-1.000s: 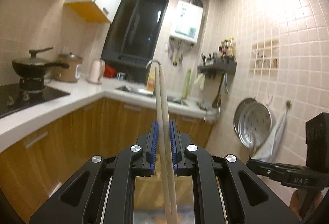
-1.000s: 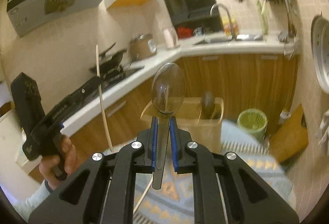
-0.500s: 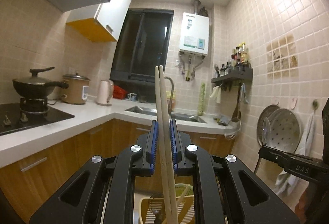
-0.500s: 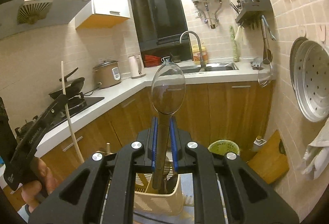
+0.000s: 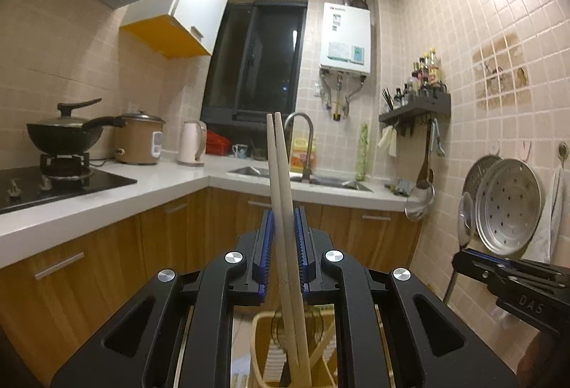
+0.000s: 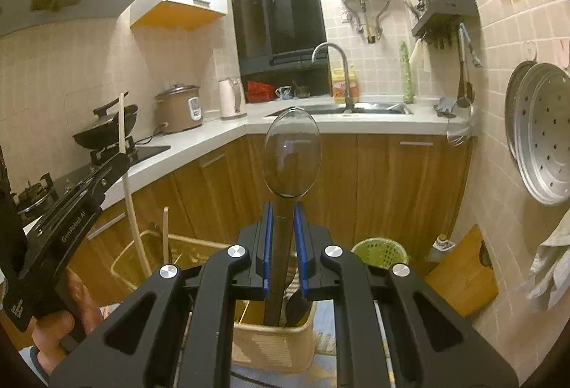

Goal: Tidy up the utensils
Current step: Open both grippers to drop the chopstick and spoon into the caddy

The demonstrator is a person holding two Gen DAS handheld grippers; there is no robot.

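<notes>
- A steel sink [image 6: 359, 109] is set into the white countertop [image 5: 107, 199], below a dark window [image 5: 256, 60].
- A white water heater [image 5: 345, 37] is mounted on the wall above and to the right of the sink.
- A white kettle [image 5: 191, 143] and a brown rice cooker [image 5: 139, 139] are seen left of the sink.
- A black wok [image 5: 66, 135] is seen further left, on the stove.
- A perforated steamer tray [image 6: 543, 133] is hung on the wall right of the sink.
- A green bin [image 6: 379, 251] is seen on the floor below the sink.

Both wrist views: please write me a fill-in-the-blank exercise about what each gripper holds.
1. The left gripper is shut on a pair of ____.
2. The right gripper is shut on a ____, bowl end up.
3. Below both stands a cream utensil ____.

Missing words: chopsticks; spoon; basket.
</notes>
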